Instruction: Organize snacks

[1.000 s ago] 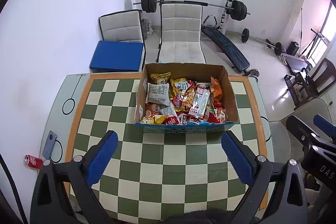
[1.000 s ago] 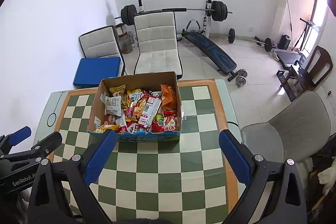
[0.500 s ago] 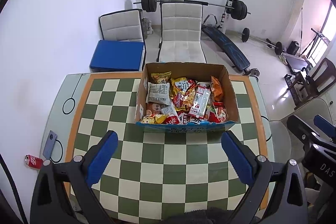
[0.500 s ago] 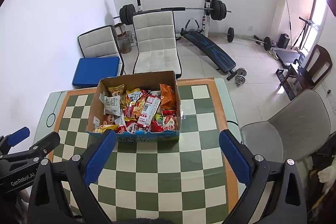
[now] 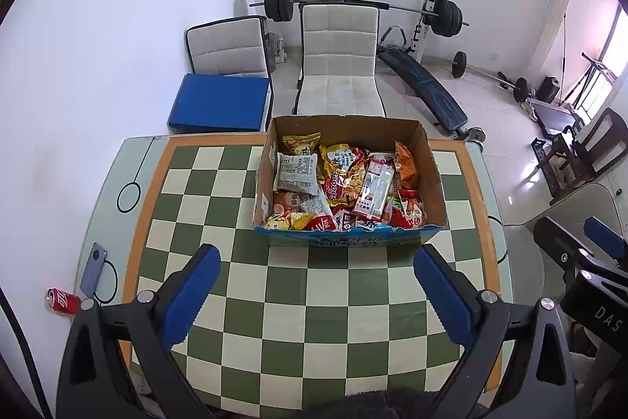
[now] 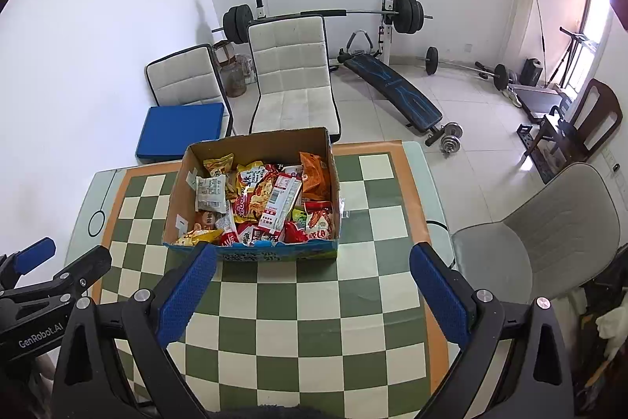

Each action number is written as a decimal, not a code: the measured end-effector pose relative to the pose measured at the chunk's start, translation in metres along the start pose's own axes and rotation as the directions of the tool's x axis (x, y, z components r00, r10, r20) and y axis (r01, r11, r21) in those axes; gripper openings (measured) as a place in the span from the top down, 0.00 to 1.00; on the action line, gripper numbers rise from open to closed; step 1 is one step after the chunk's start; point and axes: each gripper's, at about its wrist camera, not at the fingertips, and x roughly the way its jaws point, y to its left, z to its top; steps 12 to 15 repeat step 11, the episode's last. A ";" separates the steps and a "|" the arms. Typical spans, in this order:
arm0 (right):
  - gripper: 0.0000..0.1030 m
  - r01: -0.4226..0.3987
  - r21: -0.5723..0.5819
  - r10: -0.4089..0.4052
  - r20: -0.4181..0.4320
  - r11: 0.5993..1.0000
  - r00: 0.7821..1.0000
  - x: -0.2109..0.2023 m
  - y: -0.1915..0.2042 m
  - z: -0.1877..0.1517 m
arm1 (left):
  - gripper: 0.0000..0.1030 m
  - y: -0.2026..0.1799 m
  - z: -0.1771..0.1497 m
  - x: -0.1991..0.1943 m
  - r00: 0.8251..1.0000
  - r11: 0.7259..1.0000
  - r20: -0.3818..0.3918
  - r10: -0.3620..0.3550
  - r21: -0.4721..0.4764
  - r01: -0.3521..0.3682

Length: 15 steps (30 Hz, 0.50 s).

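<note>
Nothing moved; both hand-held grippers, left (image 5: 314, 285) and right (image 6: 312, 281), released, above checkered table (image 5: 314, 321), near snack box (image 5: 349, 242).

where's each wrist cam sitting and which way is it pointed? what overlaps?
Left wrist: above the near table edge, looking forward and down at the snack box; own fingers spread open, right gripper at right edge.
Right wrist: same pose, offset right, box left of centre; own fingers open, left gripper at left edge.
Shared: box, checkered table, white chairs, barbell rack.
</note>
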 end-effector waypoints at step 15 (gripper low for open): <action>0.02 0.000 0.000 0.000 0.002 1.000 1.000 0.000 0.002 0.003 | 0.02 -0.001 0.001 -0.003 1.000 1.000 0.011 0.011 0.000 -0.011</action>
